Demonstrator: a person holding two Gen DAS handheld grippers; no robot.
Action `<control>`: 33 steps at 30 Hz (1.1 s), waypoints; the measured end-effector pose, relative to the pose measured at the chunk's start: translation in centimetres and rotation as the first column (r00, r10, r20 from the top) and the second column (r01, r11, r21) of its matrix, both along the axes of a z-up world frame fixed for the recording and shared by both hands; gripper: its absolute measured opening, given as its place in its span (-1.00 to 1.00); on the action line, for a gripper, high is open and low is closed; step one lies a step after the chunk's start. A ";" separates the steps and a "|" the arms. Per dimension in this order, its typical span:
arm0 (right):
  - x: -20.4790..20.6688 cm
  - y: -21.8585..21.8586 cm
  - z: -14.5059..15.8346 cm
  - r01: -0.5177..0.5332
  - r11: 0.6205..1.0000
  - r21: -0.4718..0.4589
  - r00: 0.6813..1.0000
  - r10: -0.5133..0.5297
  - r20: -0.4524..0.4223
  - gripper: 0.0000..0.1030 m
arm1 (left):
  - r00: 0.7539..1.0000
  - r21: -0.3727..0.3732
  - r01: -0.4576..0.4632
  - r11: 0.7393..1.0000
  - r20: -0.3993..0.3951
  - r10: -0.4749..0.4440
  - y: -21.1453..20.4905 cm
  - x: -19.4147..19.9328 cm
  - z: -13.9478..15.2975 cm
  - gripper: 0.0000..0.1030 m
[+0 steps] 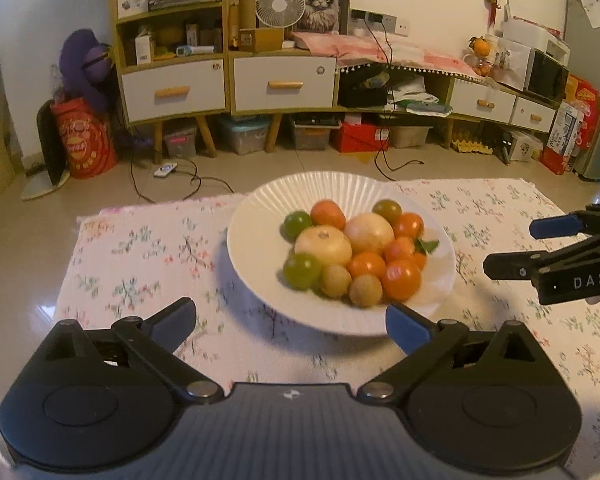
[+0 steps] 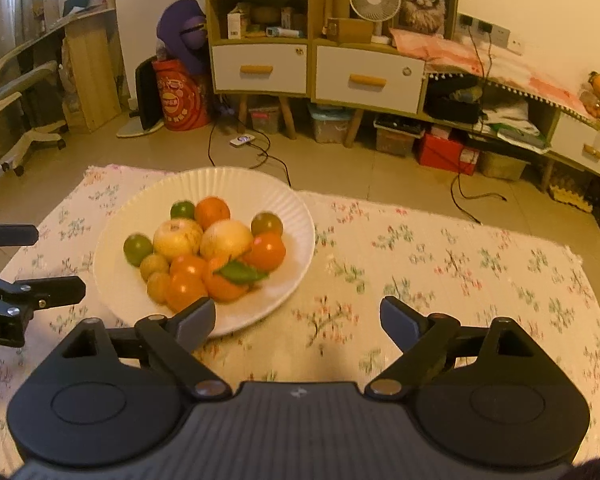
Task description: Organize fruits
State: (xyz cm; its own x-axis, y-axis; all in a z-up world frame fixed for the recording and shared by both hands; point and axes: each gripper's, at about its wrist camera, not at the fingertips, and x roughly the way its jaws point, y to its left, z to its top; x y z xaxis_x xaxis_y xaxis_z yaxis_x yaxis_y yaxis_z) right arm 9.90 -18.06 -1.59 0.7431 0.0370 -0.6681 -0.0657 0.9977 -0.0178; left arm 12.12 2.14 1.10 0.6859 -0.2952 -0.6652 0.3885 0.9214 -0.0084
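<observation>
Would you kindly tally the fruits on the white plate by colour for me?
Green fruits: 3
Orange fruits: 5
Large pale yellow fruits: 2
Small tan fruits: 2
Total: 12

A wide white ribbed ceramic plate sits on a pale floral-printed cloth. Piled on the plate are two large pale yellow round fruits, several glossy orange mandarins, three green round fruits and two small tan round fruits. Just before the plate's near rim, the left gripper has its blue-padded fingers spread wide with nothing between them. Right of the plate, the black right gripper hangs with its fingers parted and empty.
</observation>
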 end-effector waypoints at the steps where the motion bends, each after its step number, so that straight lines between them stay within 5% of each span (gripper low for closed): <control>1: -0.3 0.0 0.0 0.004 1.000 0.001 1.000 -0.004 -0.005 0.72 | 1.000 0.001 -0.003 1.000 -0.007 0.003 0.1 -0.3 0.0 0.75; 33: -7.6 3.1 0.0 0.087 0.995 -0.052 0.996 -0.087 0.010 0.96 | 0.980 -0.020 -0.130 0.991 -0.158 0.125 0.2 -7.1 -0.9 0.75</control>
